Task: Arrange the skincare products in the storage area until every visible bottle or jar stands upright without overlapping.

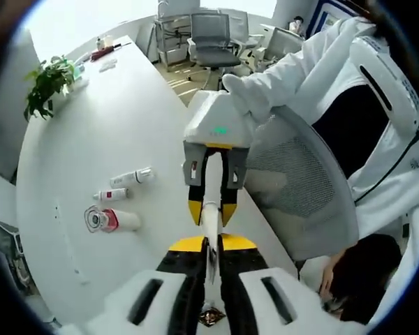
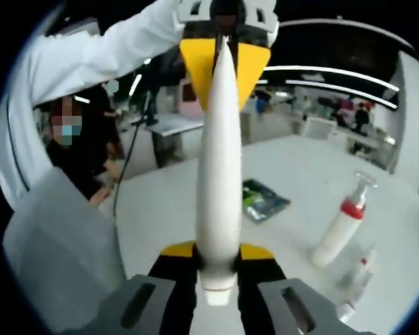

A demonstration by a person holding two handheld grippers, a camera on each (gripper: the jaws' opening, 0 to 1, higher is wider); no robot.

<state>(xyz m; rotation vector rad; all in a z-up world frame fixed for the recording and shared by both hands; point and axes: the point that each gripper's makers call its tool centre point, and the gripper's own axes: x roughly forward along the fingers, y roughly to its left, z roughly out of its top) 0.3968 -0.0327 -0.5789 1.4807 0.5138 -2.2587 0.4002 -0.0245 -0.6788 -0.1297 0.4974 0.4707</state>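
A long white tube (image 2: 218, 174) is held in the air by both ends. My right gripper (image 2: 216, 255) is shut on its near, crimped end, and my left gripper (image 2: 223, 59) is shut on its far end. In the left gripper view the tube (image 1: 209, 222) appears edge-on between my left gripper (image 1: 211, 244) and my right gripper (image 1: 211, 209), which faces it. On the white table (image 1: 126, 125) lie a white tube with a red band (image 1: 133, 176), a smaller bottle (image 1: 112, 195) and a pink-capped bottle (image 1: 112, 220). A pump bottle with a red collar (image 2: 339, 234) stands upright.
A grey mesh chair back (image 1: 300, 188) stands close to the table edge, with a person in a white coat (image 1: 363, 84) behind it. A potted plant (image 1: 49, 80) sits at the table's far corner. A green packet (image 2: 264, 199) and a small lying bottle (image 2: 356, 279) are near the pump bottle.
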